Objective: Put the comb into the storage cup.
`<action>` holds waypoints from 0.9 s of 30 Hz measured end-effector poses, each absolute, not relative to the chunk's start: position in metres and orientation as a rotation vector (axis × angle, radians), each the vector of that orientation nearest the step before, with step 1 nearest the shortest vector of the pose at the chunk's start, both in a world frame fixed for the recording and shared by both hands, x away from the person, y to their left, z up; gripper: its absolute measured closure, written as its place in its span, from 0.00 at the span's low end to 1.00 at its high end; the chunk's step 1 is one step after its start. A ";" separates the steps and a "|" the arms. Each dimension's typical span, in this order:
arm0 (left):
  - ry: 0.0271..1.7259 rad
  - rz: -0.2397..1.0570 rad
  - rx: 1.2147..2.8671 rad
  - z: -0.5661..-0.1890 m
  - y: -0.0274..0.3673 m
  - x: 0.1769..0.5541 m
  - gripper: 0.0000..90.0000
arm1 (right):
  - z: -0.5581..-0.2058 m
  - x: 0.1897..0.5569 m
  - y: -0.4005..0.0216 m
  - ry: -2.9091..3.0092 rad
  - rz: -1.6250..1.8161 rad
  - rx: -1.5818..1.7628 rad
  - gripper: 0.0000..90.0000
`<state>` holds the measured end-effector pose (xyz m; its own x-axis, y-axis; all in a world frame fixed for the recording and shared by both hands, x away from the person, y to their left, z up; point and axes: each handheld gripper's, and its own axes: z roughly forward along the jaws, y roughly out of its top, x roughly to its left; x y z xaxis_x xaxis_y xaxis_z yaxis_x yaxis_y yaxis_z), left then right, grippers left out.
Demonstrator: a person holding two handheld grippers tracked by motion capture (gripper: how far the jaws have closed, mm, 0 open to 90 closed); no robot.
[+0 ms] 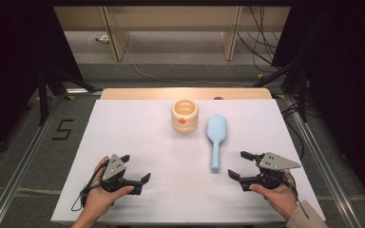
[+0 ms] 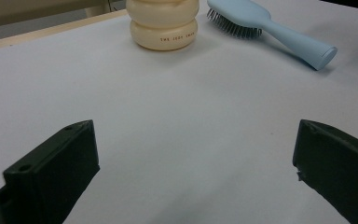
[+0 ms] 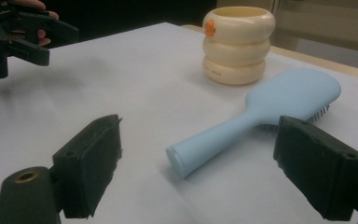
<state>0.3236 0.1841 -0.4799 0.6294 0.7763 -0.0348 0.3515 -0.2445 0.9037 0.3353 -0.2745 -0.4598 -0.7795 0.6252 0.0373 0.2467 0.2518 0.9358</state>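
Note:
A cream, ring-stacked cup point(image 1: 185, 115) with an orange dot stands at the back middle of the white table point(image 1: 133, 128). Just right of it lies a light blue hairbrush point(image 1: 216, 137), bristles down, handle pointing toward the person. My left gripper point(image 1: 135, 167) is held low at the front left, open and empty, well short of the cup point(image 2: 164, 28) and brush point(image 2: 279, 35). My right gripper point(image 1: 236, 164) is open at the front right, its jaws to either side of the handle end of the brush point(image 3: 261, 107) but short of it. The cup point(image 3: 237, 46) stands beyond.
The table's wooden back edge point(image 1: 185, 93) runs behind the cup. Metal rails point(image 1: 24, 152) flank the table on the floor, and cables point(image 1: 261, 42) trail behind. Dark curtains close both sides. The other gripper point(image 3: 23, 32) shows far off in the right gripper view.

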 end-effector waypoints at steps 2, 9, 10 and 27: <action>0.901 0.527 1.843 -0.480 0.184 0.324 0.00 | -0.460 0.335 -0.275 2.182 1.536 0.804 0.18; 0.900 0.529 1.841 -0.480 0.184 0.323 0.00 | -0.459 0.335 -0.273 2.173 1.541 0.803 0.18; 0.901 0.529 1.839 -0.480 0.184 0.323 0.00 | -0.458 0.336 -0.273 2.171 1.548 0.802 0.17; 0.897 0.526 1.839 -0.480 0.182 0.324 0.00 | -0.439 0.363 -0.245 2.266 1.427 0.693 0.85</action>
